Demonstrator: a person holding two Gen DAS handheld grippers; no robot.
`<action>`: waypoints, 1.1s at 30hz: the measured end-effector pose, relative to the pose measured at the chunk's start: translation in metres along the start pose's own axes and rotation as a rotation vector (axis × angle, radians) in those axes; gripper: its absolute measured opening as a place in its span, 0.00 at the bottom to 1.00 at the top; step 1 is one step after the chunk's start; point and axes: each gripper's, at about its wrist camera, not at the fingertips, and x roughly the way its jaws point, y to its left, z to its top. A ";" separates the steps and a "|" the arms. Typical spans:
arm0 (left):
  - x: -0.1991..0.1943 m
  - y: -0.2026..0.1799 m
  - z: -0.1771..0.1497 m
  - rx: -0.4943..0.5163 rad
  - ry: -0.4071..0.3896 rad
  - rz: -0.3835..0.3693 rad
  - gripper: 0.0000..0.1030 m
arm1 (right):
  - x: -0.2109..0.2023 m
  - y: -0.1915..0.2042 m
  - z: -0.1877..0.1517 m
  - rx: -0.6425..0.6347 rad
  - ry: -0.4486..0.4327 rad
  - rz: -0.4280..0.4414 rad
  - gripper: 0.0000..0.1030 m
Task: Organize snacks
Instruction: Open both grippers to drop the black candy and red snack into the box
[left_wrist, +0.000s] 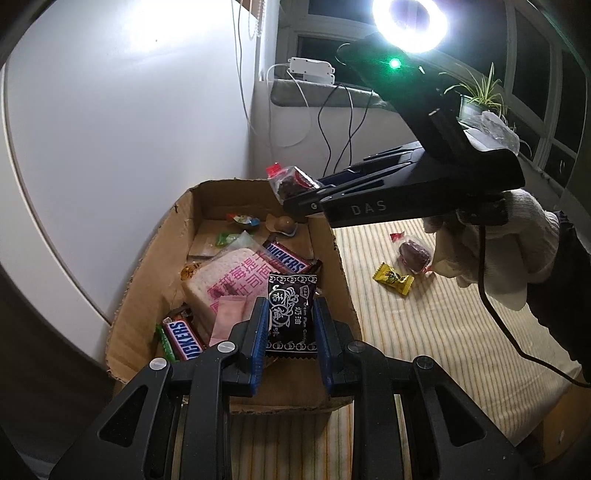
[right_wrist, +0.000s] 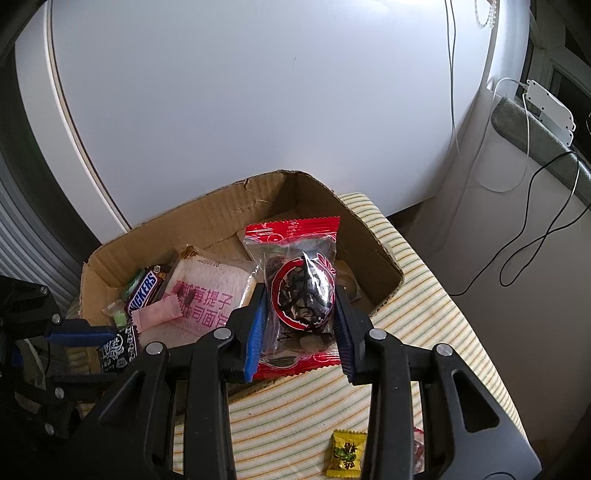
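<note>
My left gripper (left_wrist: 291, 326) is shut on a black plum candy packet (left_wrist: 291, 314), held over the near end of the cardboard box (left_wrist: 155, 280). My right gripper (right_wrist: 300, 325) is shut on a red-and-clear date packet (right_wrist: 301, 295), held above the box's (right_wrist: 384, 258) right side; it also shows in the left wrist view (left_wrist: 291, 181). The box holds Snickers bars (left_wrist: 286, 258), a pink bread pack (left_wrist: 229, 277) and small candies. On the striped cloth lie a yellow candy (left_wrist: 392, 278) and another date packet (left_wrist: 413, 254).
The box stands on a striped cloth (right_wrist: 424, 314) against a white wall (left_wrist: 129, 110). A windowsill with a white power adapter (left_wrist: 312, 68), cables and a potted plant (left_wrist: 476, 99) lies beyond. The yellow candy (right_wrist: 345, 454) sits near the cloth's front edge.
</note>
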 end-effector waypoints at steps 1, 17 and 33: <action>0.000 0.000 0.000 -0.001 0.000 0.001 0.22 | 0.001 0.000 0.001 0.001 0.001 0.001 0.34; -0.001 0.005 0.003 -0.003 -0.004 0.028 0.27 | 0.012 0.005 0.008 0.002 0.000 0.008 0.43; -0.003 0.002 0.004 -0.006 -0.024 0.081 0.73 | 0.001 0.001 0.011 0.033 -0.044 -0.052 0.89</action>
